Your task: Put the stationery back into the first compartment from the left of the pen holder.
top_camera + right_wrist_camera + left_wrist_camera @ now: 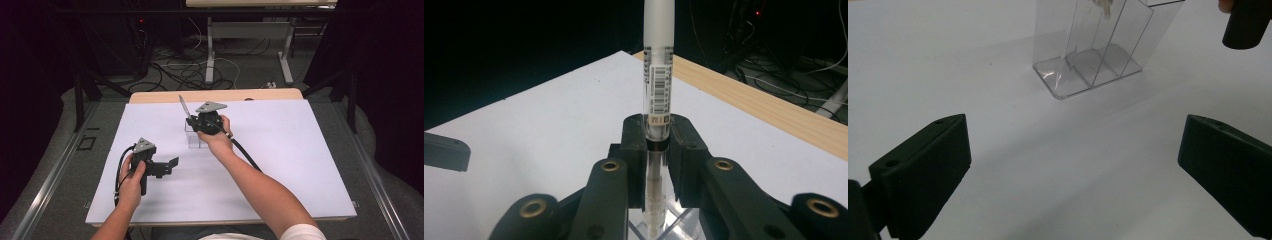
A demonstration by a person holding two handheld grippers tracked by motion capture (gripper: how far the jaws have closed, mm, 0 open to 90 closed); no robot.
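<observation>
Pen (pixel 184 106) clamped in right gripper (pixel 198 122), seen from high view as thin grey stick tilting up and back toward far edge of white table (pixel 280 165). Lower end hidden behind gripper body, directly above clear holder (pixel 194 136) standing near table middle. Right hand (pixel 218 134) wrapped round gripper, grey three-cornered plate on top. Left gripper (pixel 170 165) well apart, nearer front left, held in left hand (pixel 131 182), jaws spread wide with nothing between.

Left gripper view: both black jaws far apart at lower corners, bare white table (pixel 948 75) between. Clear holder (pixel 1098 55) ahead, transparent plastic with upright dividers forming several narrow compartments, rounded base corner. Pale pen tip (pixel 1104 9) just inside top of holder, near one of middle dividers; exact compartment not clear. Black handle end of right gripper (pixel 1245 22) at upper right.

Right gripper view: pen (pixel 658 75) upright between pads, squeezed on both sides, jaws narrow and closed on barrel. Frosted white upper barrel, clear section below carrying white barcode sticker and small printed label, dark ring at pad height. Below pads, translucent barrel with inner refill visible, running down to clear holder (pixel 674 222) edge at bottom. White table (pixel 549 135) beyond, wooden strip (pixel 764 107) along far edge. One jaw of left gripper (pixel 444 150) at left edge.
</observation>
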